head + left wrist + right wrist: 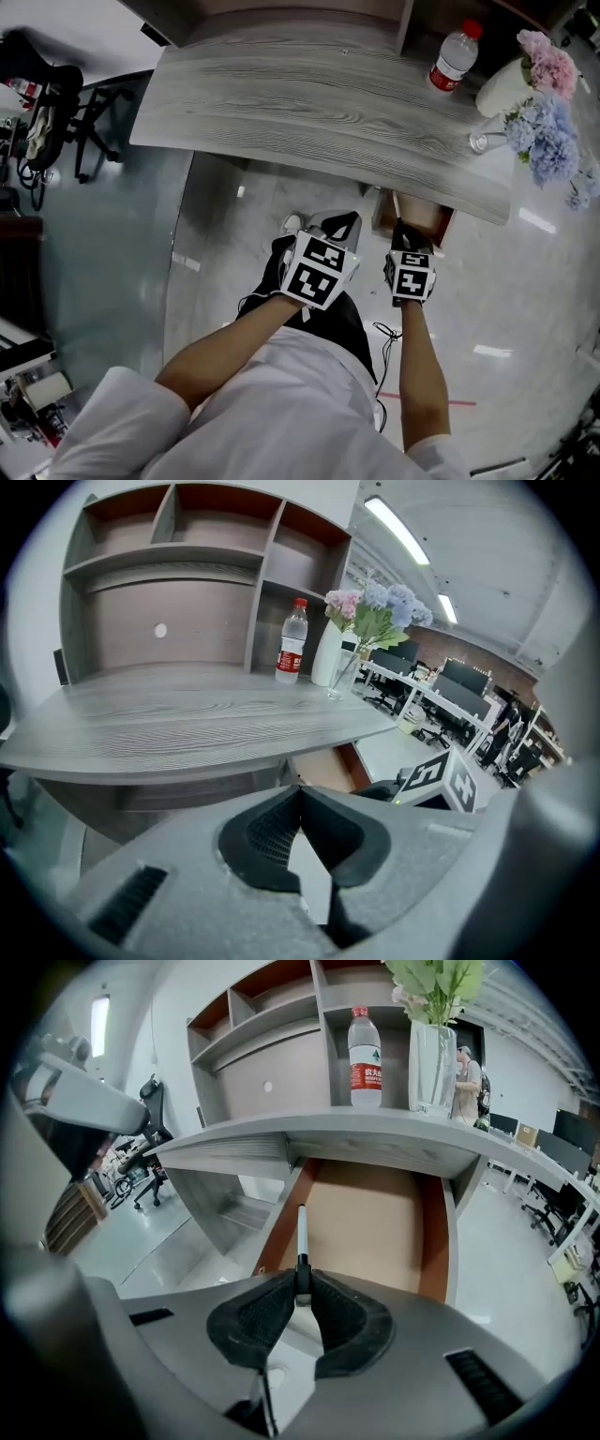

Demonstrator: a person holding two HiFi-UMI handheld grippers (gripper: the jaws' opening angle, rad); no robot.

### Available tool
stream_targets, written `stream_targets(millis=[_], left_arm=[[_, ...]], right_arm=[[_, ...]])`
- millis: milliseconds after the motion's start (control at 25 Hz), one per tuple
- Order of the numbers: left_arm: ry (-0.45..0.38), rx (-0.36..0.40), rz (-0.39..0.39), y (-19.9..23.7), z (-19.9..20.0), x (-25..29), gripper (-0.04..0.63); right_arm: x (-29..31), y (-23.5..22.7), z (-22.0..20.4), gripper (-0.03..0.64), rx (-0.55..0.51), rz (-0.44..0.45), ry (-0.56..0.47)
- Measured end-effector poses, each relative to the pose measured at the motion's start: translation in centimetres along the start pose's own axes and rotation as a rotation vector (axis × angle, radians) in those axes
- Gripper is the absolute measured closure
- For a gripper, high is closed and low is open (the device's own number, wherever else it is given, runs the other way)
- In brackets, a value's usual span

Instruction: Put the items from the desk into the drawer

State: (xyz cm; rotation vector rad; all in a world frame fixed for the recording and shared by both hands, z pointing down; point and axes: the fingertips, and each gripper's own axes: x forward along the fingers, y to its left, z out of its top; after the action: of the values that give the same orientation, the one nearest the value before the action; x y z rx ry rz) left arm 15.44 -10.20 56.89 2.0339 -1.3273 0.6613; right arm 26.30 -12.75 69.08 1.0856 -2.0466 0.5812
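Note:
My right gripper (pixel 302 1290) is shut on a white pen (pixel 302 1235) with a dark end; the pen sticks out forward over the open drawer (pixel 375 1222), whose brown bottom is bare. In the head view that gripper (pixel 410 246) sits at the drawer's (pixel 417 217) front, under the desk edge. My left gripper (pixel 298 803) is shut with nothing between its jaws, held below the desk's front edge, left of the right one (pixel 330 234). On the grey wooden desk (pixel 309 103) stand a water bottle (pixel 454 58) with a red cap and label, and a white vase of flowers (pixel 536 89).
A small clear glass (pixel 480 142) stands by the vase. Shelf cubbies (pixel 187 564) rise behind the desk. A black office chair (pixel 56 112) stands on the floor at left. More desks and chairs (pixel 450 696) fill the room at right.

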Motion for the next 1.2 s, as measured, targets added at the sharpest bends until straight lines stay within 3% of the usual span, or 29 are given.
stream_targets(millis=[400, 1200], left_arm=[[0.018, -0.029, 0.055, 1.8, -1.0, -1.3, 0.592], [0.006, 0.012, 0.081, 2.3, 0.7, -2.9, 0.592]], right_arm=[[1.1, 0.2, 0.3, 0.569, -0.009, -0.011, 0.025], [-0.2, 0.4, 1.6, 0.569, 0.084, 0.01, -0.025]])
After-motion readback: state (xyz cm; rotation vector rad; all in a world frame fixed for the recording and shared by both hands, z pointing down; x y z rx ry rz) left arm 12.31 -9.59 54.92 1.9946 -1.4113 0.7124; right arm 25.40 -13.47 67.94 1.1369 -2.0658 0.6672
